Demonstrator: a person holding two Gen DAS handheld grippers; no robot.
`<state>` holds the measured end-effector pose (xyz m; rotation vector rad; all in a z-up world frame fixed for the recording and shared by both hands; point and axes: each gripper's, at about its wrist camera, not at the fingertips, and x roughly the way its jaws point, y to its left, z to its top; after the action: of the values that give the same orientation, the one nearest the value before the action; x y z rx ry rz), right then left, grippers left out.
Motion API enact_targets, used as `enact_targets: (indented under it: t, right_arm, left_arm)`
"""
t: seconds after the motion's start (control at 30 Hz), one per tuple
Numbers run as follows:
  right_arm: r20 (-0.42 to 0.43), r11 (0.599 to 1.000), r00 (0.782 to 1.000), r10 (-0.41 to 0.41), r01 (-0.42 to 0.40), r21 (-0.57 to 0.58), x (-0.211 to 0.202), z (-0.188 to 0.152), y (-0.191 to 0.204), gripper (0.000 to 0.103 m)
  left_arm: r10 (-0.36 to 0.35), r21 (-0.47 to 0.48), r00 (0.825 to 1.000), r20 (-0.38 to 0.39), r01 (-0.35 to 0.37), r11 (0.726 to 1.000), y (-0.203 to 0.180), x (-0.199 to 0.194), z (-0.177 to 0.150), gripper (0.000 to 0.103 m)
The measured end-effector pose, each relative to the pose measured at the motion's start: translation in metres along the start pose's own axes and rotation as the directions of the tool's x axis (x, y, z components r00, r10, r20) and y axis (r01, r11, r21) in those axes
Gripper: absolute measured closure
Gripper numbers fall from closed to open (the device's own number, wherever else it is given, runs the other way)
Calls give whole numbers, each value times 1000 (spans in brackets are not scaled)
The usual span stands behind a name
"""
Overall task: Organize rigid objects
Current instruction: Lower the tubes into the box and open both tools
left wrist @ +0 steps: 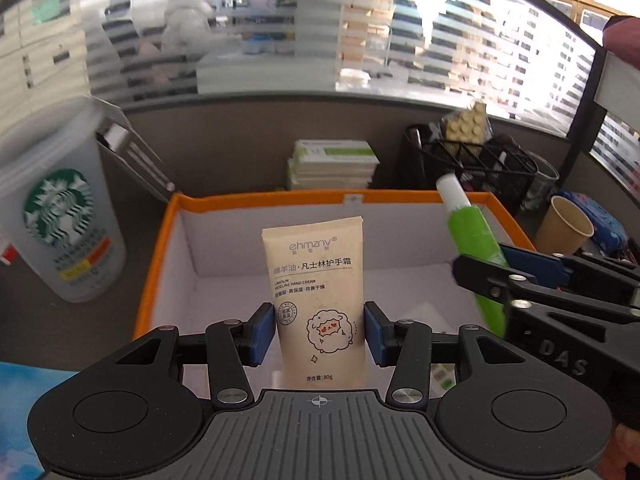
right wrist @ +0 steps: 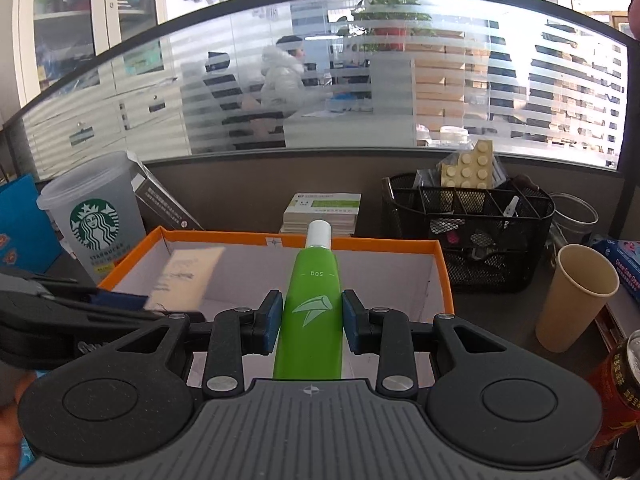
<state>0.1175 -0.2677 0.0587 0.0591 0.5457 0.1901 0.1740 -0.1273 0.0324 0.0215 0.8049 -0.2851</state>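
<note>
My left gripper [left wrist: 320, 332] is shut on a beige hand cream tube [left wrist: 318, 292] with a sheep drawing, held upright over the orange-rimmed box [left wrist: 256, 200]. In the right wrist view that tube [right wrist: 186, 280] shows blurred at the left over the same box [right wrist: 446, 276]. My right gripper [right wrist: 308, 322] is shut on a green tube with a white cap [right wrist: 314, 304], its cap pointing toward the box's far wall. From the left wrist view the green tube [left wrist: 470, 232] and the right gripper [left wrist: 496, 272] hang over the box's right side.
A frosted Starbucks cup [left wrist: 60, 216] stands left of the box, a stack of booklets [left wrist: 334, 164] behind it. A black mesh organiser [right wrist: 468, 228] with a cream brick plate sits back right. A paper cup [right wrist: 576, 296] and a red can [right wrist: 616, 384] stand to the right.
</note>
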Motion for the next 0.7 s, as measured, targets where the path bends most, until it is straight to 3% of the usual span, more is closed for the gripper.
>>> enact_targets:
  t: [0.13,0.23,0.37,0.7]
  right_arm:
    - [-37,1000,999,-13,13,13,12,7,-4,74]
    - [-48,999,999,-18,19,35,16,8,-10,85]
    - [-60,999,998,-6,8,40,17,6,-11,90]
    - [-104,997,993,-57,62,46,29,2,-17,88]
  left_arm:
    - [3,-9,1000,-21,-4,1000,-5,8,5,58]
    - [0,-14,999,-33,-1,1000,-7,13,5,58]
    - [-1,-6,999,-48,1,1000,-11,18,0,58]
    - [2,17,998,-56,-1,1000,-19,23,-6,58]
